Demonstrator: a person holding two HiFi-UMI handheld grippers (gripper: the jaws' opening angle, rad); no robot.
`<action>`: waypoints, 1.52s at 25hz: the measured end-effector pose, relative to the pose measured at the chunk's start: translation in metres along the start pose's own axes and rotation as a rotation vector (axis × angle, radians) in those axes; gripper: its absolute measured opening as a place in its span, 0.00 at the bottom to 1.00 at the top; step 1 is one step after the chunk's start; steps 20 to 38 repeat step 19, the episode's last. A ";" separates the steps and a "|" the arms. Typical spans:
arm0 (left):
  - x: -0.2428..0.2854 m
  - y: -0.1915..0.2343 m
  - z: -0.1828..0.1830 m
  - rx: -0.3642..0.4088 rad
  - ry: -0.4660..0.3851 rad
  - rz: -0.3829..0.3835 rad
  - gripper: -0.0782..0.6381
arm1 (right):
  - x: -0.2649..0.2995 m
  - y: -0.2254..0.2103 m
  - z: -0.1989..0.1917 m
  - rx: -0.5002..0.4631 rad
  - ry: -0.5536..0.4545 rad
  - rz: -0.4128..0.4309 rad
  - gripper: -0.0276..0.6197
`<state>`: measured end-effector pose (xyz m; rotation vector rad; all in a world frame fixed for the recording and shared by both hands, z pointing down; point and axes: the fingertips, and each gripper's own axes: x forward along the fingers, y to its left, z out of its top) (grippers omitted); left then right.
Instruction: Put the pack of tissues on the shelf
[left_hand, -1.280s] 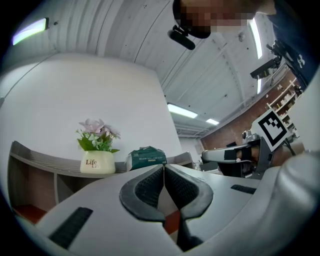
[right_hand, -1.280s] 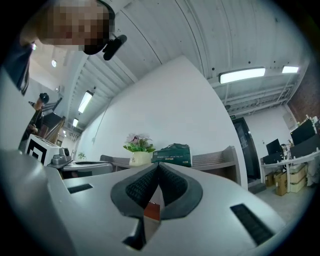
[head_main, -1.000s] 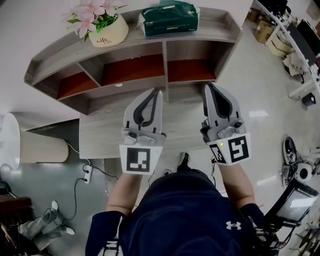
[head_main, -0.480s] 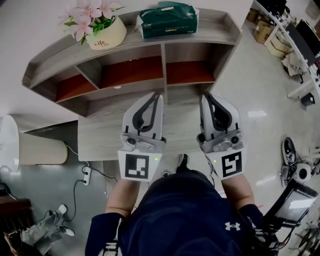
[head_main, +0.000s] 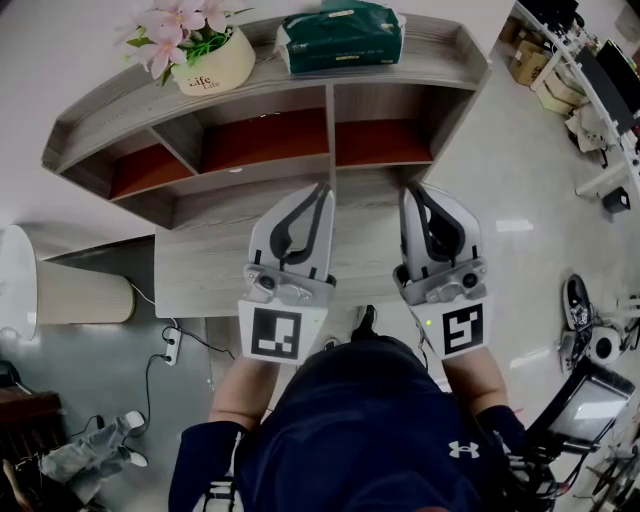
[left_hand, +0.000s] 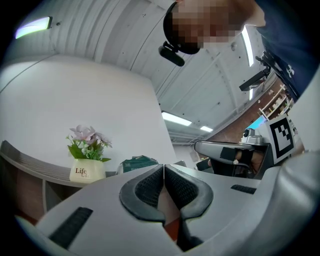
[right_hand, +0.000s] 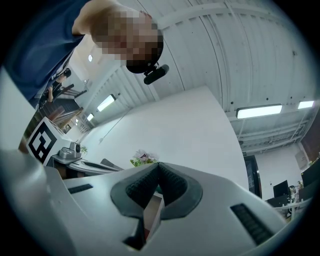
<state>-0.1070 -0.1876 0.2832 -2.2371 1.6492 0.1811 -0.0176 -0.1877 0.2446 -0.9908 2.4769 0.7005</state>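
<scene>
The green pack of tissues (head_main: 340, 36) lies on the top board of the wooden shelf (head_main: 450, 62), right of the middle; its top shows in the left gripper view as the pack (left_hand: 138, 162) behind the jaws. My left gripper (head_main: 322, 187) hangs in front of the shelf over the lower board, shut, nothing between its jaws (left_hand: 164, 167). My right gripper (head_main: 412, 188) is beside it, also shut and empty (right_hand: 158, 165). Both are well below and in front of the pack, apart from it.
A cream flower pot (head_main: 213, 62) with pink flowers stands at the shelf's top left and shows as the pot (left_hand: 86, 169) in the left gripper view. Open compartments with red backs (head_main: 265, 139) lie below. A white bin (head_main: 60, 290) stands on the floor at left, desks (head_main: 590, 70) at right.
Both grippers have drawn back slightly toward the person and stay shut. The tissue pack stays on the top board.
</scene>
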 end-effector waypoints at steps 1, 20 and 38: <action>0.000 0.000 -0.001 0.001 0.003 -0.001 0.14 | 0.001 0.000 -0.001 0.001 0.002 0.001 0.06; 0.011 0.007 -0.009 0.021 0.018 0.004 0.14 | 0.011 -0.008 -0.012 0.021 0.005 0.011 0.06; 0.011 0.007 -0.009 0.021 0.018 0.004 0.14 | 0.011 -0.008 -0.012 0.021 0.005 0.011 0.06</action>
